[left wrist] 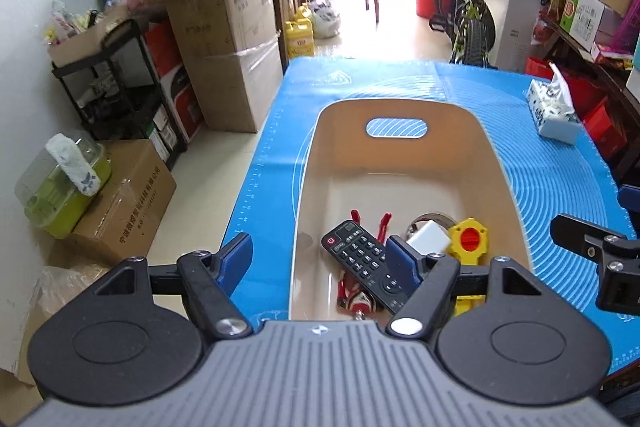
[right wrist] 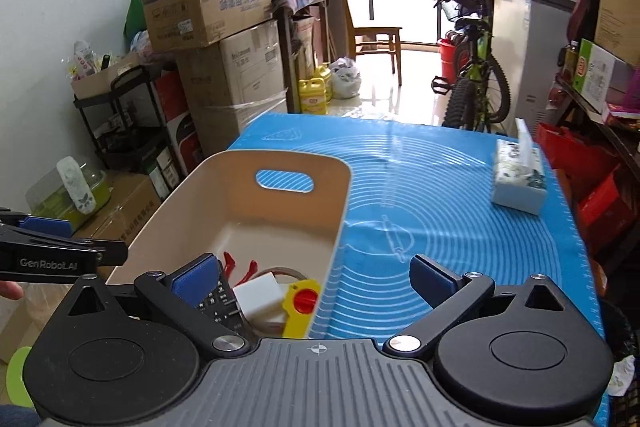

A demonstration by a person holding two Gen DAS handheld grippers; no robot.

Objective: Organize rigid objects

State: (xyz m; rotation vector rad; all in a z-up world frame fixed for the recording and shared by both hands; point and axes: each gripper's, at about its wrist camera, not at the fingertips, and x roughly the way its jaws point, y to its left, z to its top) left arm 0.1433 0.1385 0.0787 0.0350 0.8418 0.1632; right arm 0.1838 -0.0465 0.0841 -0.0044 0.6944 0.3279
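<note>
Beige bin [left wrist: 400, 115] sat on blue mat [left wrist: 540, 131]. Inside, at near end: black remote [left wrist: 360, 259], white block [left wrist: 427, 240], yellow toy with red centre [left wrist: 469, 239], red-handled tool [left wrist: 352, 297], tape roll [left wrist: 434, 218] partly hidden behind block. Left gripper [left wrist: 320, 255] above bin's near end, fingers spread wide, nothing between. Right gripper [right wrist: 316, 277] over bin's right rim, fingers wide apart, empty. Tissue box [right wrist: 518, 179] on mat, well apart from bin.

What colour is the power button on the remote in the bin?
Red, on the black remote control; clearest in the left wrist view.
</note>
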